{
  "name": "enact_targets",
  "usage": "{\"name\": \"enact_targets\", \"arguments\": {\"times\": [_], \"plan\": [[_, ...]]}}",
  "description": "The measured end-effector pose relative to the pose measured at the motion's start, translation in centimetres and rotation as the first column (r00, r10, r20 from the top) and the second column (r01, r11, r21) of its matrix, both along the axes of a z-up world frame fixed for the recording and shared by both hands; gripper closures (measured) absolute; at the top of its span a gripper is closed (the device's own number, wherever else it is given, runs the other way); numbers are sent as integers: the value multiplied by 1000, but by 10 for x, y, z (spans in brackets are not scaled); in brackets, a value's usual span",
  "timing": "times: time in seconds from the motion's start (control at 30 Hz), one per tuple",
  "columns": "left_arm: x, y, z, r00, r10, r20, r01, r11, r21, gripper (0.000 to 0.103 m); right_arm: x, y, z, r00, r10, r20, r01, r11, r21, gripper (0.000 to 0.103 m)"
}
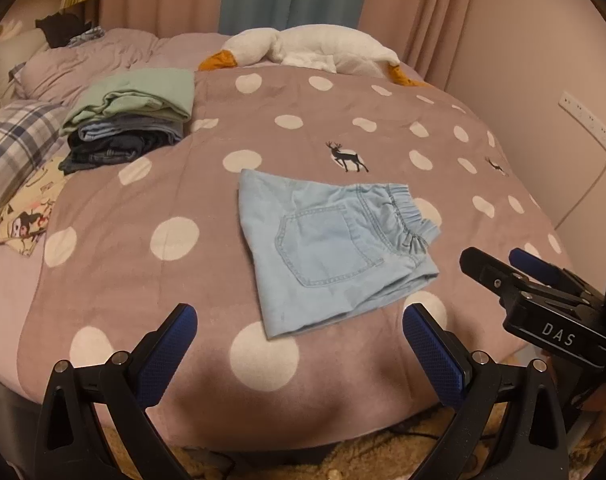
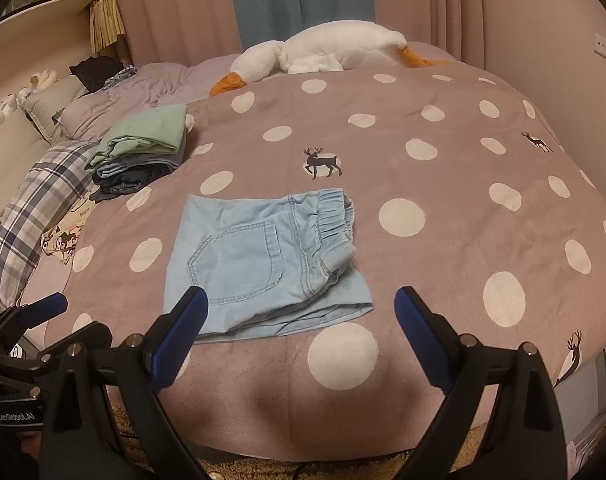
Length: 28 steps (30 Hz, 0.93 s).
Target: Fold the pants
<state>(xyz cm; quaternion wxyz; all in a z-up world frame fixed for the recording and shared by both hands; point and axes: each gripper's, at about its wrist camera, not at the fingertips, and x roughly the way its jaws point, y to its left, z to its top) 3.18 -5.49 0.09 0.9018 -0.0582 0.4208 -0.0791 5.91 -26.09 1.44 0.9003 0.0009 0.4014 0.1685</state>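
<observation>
Light blue denim pants [image 1: 327, 252] lie folded into a compact rectangle on the mauve polka-dot blanket [image 1: 143, 272], back pocket up and elastic waistband to the right. They also show in the right wrist view [image 2: 259, 264]. My left gripper [image 1: 299, 320] is open and empty, held back above the bed's near edge, just short of the pants. My right gripper [image 2: 299, 304] is open and empty too, at the pants' near edge. The right gripper also appears at the right of the left wrist view [image 1: 515, 268].
A stack of folded clothes [image 1: 131, 120] with a green piece on top sits at the back left. A plaid pillow [image 1: 15, 144], a cartoon-print cloth [image 1: 23, 212] and a white plush goose [image 1: 315, 48] lie around the bed. Curtains hang behind; a wall stands right.
</observation>
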Motion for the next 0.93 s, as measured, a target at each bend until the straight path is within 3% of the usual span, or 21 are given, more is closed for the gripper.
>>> {"name": "enact_targets", "arguments": {"times": [0.93], "plan": [[0,0,3,1000,2,0,-2,1000,-12,1,2,5,-3,1000,5,-5,-5,1000,-13,8]]}}
